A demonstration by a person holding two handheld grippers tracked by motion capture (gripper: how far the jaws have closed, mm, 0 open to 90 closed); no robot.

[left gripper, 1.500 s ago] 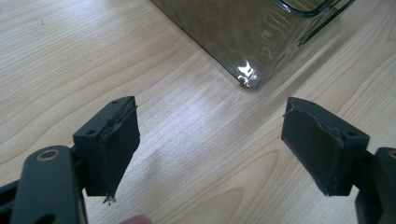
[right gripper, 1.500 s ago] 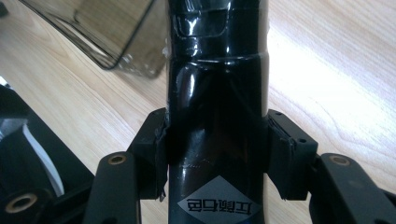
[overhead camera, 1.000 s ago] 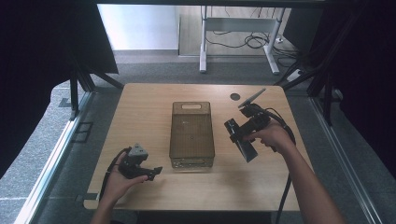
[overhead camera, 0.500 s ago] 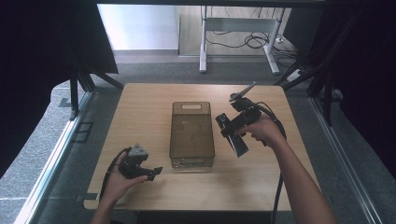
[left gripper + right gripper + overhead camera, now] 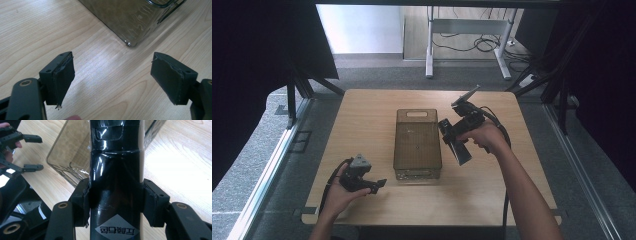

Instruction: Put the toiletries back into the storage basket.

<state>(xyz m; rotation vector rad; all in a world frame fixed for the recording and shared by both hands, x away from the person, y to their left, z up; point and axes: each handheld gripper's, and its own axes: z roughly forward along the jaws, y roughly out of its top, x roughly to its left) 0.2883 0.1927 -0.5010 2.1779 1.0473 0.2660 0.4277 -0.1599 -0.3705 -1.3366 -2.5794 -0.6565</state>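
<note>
1. A light wooden table [image 5: 362, 115] carries a clear smoky-brown plastic bin [image 5: 417, 144] at its middle, long side running away from the person, with a handle slot in its far end wall
2. The right gripper [image 5: 455, 142] is held above the table just beside the bin's right wall, in the person's right hand [image 5: 486, 137]
3. Its jaws are pinched on a glossy black bottle [image 5: 116, 170]; in the right gripper view both pads press the bottle's sides, and a pale diamond label with printed characters sits low on the body
4. In the high view the bottle [image 5: 452, 142] lies slanted across that gripper, one end toward the bin, the other toward the near edge of the table; whether it touches the bin's wall I cannot tell
5. The left gripper [image 5: 379, 184] rests low near the front left of the table, held in the left hand [image 5: 343, 192], just left of the bin's near corner
6. Its jaws are spread wide with bare wood between them; in the left gripper view the bin's rounded corner [image 5: 130, 43] lies ahead of the 2 pads, apart from both
7. A black cable [image 5: 497, 122] loops behind the right hand
</note>
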